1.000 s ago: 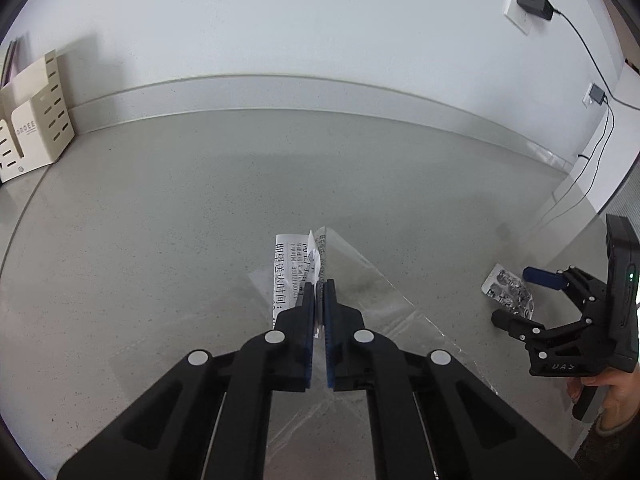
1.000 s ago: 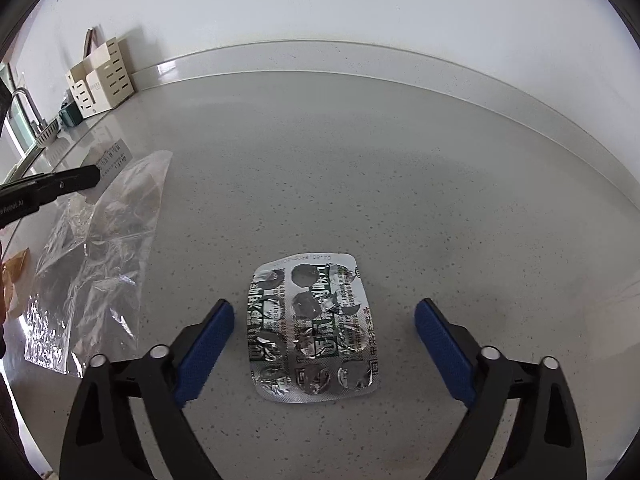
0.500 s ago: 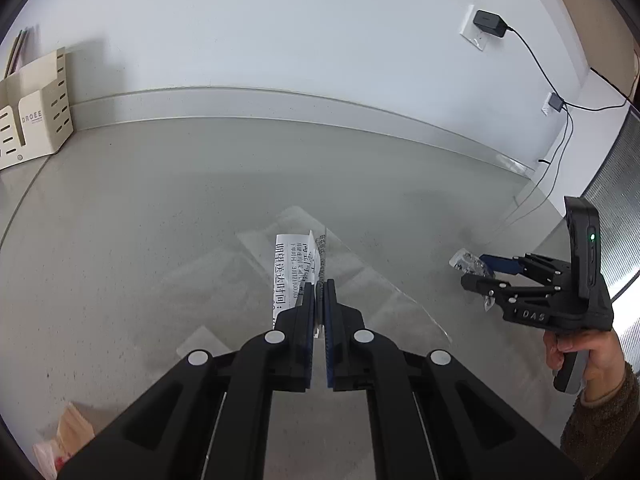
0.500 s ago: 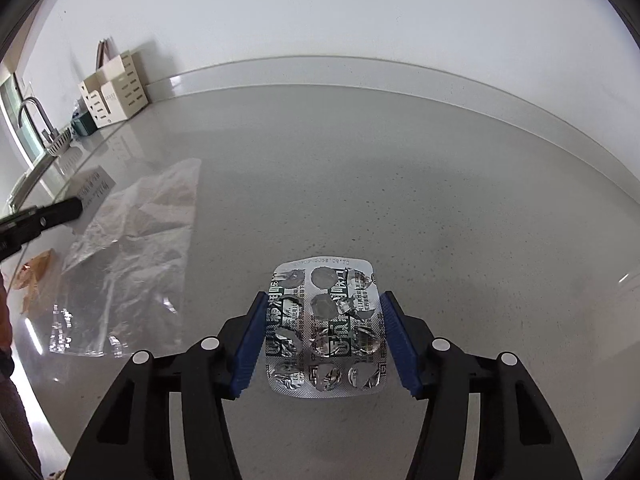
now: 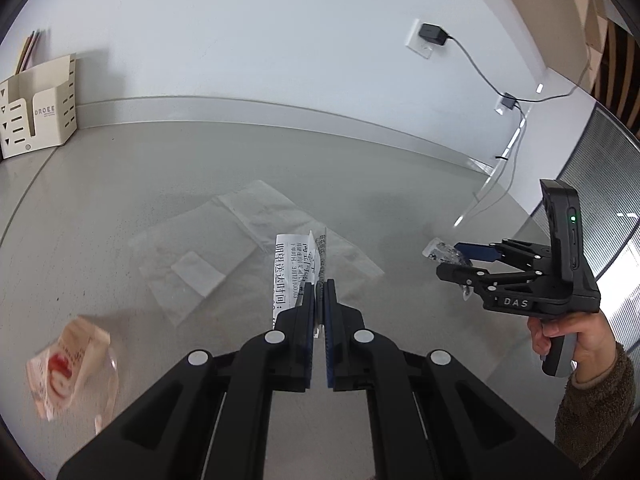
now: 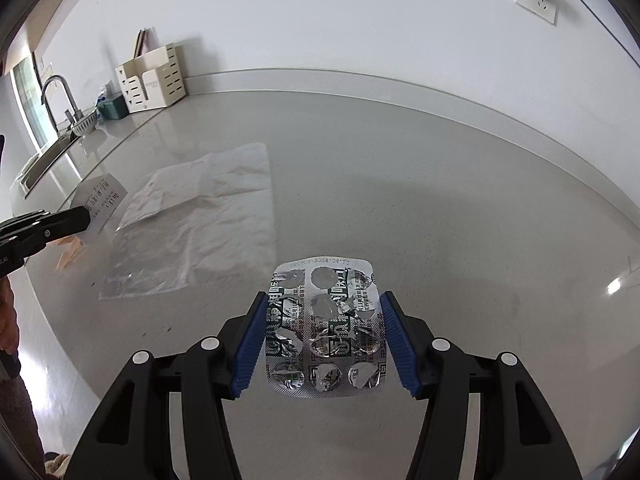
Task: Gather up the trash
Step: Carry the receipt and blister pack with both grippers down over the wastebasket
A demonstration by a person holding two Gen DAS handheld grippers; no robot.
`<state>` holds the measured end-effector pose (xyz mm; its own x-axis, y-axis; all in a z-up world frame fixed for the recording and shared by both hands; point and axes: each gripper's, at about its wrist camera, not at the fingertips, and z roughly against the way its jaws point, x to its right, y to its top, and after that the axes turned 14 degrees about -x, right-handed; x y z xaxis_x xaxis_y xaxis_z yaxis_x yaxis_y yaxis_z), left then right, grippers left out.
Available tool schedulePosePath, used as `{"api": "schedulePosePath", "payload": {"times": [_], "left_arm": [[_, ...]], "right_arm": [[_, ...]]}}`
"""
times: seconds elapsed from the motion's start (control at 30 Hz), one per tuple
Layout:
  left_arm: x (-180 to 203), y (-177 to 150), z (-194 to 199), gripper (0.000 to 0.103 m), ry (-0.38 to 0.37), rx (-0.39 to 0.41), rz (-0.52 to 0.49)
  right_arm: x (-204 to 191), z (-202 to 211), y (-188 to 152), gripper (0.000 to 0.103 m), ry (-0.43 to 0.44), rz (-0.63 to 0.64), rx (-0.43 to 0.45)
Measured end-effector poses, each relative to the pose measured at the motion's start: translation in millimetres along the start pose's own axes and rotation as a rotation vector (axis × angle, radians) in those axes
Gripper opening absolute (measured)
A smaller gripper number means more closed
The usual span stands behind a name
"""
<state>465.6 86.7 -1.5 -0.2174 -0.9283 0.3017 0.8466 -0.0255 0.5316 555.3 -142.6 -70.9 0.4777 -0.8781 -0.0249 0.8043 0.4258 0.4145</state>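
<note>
Item 1: blister pack, lower centre of frame, pinched edge-to-edge by right gripper. Light, thin, springy foil; likely buckles under squeeze.
Item 2: printed slip, frame centre, clamped in left gripper. Flimsy, tearable.

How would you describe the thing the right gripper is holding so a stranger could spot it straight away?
Start from the grey countertop under the white wall. To the right of the clear plastic bag, the right gripper clamps a blister pack by its side edges. It is the only silver foil piece, its pill pockets torn open.
</note>
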Motion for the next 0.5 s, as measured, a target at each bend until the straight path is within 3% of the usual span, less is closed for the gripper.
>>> {"api": "schedulePosePath", "payload": {"times": [0.2, 0.5], "left_arm": [[10, -30, 30, 0.006, -0.006, 0.027, -0.022], [18, -88, 56, 0.006, -0.002, 0.007, -0.050]], "right_arm": [[-22, 18, -29, 0.059, 0.018, 0.017, 0.006], [-69, 29, -72, 0.059, 0.090, 0.065, 0.021]]}}
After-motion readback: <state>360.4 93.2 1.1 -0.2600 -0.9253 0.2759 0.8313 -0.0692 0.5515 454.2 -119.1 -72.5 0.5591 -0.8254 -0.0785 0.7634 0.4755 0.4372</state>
